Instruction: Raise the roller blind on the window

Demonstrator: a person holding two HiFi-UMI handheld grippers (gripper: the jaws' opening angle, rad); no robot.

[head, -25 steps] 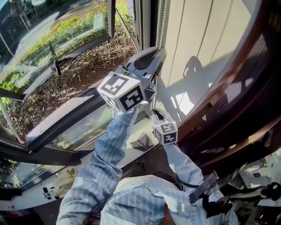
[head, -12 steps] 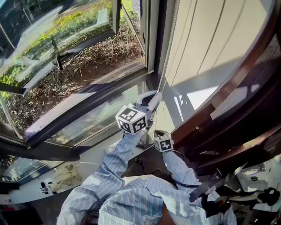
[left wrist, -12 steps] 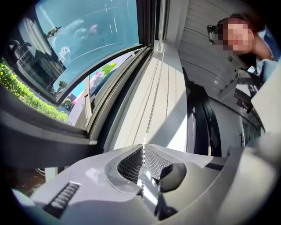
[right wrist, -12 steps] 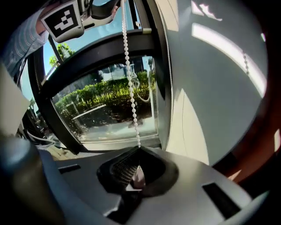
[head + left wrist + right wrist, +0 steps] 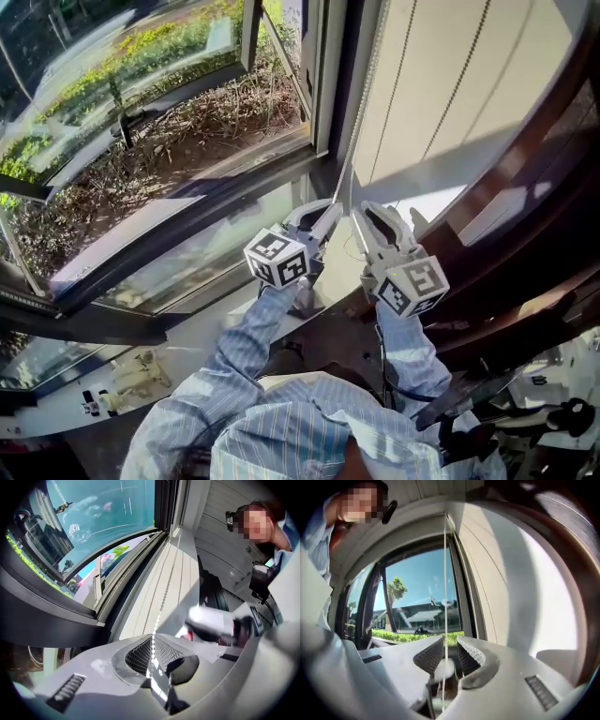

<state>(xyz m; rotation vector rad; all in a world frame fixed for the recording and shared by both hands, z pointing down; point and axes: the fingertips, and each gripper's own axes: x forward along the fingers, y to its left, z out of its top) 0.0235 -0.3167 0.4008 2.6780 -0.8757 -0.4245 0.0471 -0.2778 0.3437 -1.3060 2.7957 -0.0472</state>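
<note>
Beside the frame (image 5: 330,75), left gripper (image 5: 151,654) clamps the upright chain (image 5: 445,573), right gripper's (image 5: 450,652) jaws opening around it.

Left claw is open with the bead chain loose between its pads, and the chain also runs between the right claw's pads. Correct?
No. The left claw is shut on the bead chain; the left gripper view shows its pads pressed together on it. The rest holds: the chain does run between the pads of the right claw, which is opening and not gripping it.
</note>
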